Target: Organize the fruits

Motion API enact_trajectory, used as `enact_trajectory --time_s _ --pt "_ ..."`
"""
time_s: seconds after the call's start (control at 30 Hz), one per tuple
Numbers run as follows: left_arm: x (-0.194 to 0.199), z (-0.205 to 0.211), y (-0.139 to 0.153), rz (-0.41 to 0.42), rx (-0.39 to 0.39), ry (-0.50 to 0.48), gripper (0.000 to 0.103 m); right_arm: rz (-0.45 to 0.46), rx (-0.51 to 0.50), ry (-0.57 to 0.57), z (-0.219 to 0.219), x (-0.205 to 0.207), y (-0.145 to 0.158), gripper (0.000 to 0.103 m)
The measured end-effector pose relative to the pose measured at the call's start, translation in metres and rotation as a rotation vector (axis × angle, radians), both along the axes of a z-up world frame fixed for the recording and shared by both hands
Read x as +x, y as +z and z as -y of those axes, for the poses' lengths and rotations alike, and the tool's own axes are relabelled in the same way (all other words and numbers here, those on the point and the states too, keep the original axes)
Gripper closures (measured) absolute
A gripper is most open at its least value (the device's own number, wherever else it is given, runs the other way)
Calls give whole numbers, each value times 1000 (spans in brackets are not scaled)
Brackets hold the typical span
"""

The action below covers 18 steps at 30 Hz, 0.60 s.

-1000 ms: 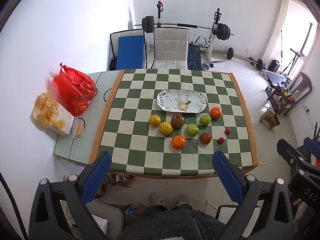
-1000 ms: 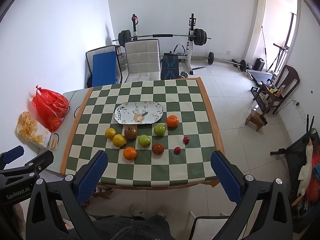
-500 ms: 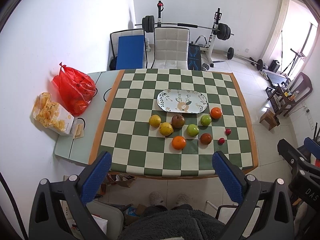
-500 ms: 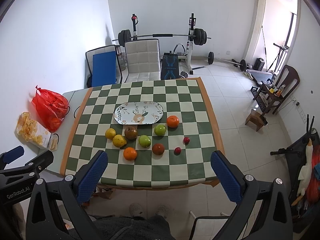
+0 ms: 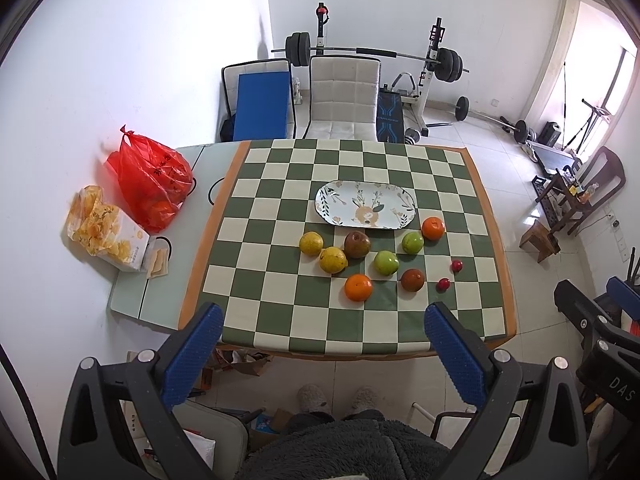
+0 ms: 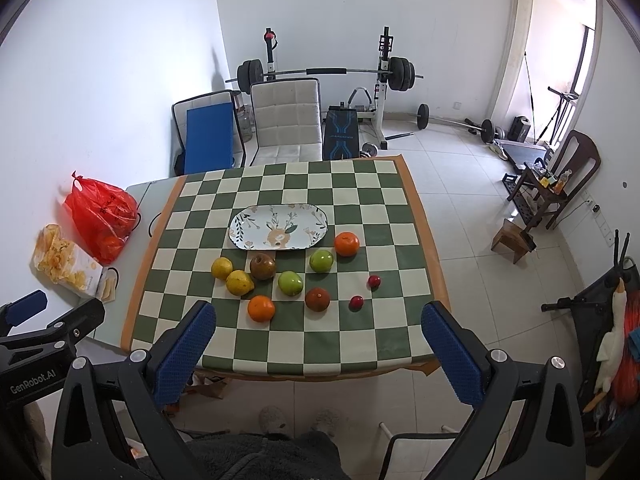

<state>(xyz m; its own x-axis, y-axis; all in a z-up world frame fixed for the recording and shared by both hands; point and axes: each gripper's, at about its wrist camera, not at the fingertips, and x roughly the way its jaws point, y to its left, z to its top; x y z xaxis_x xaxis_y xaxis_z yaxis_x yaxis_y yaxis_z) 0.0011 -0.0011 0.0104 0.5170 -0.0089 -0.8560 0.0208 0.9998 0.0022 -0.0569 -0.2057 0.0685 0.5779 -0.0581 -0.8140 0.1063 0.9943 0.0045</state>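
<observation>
2 oranges [image 5: 358, 287], 2 yellow lemons [image 5: 332, 260], 2 green apples [image 5: 386, 263], 2 brown fruits [image 5: 357, 244], 2 small red fruits [image 5: 442, 284], 1 plate [image 5: 405, 200], 1 red bag [image 5: 150, 178].

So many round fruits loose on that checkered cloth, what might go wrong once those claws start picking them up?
Three likely risks:
1. The two small red fruits lie nearest the table's right edge; a nudge might roll them off.
2. The yellow fruits and brown one sit crowded, so the jaws may bump neighbours.
3. The oval plate looks shallow; round fruit may roll back out.
</observation>
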Motion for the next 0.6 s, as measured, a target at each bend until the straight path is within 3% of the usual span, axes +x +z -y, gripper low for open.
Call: enact_trajectory --time_s 0.47,0.6 --pt "0 0 0 1 -2 6 0 1 7 2 0 1 0 0" --pt "10 -5 2 56 46 53 0 15 22 -12 3 7 -2 0"
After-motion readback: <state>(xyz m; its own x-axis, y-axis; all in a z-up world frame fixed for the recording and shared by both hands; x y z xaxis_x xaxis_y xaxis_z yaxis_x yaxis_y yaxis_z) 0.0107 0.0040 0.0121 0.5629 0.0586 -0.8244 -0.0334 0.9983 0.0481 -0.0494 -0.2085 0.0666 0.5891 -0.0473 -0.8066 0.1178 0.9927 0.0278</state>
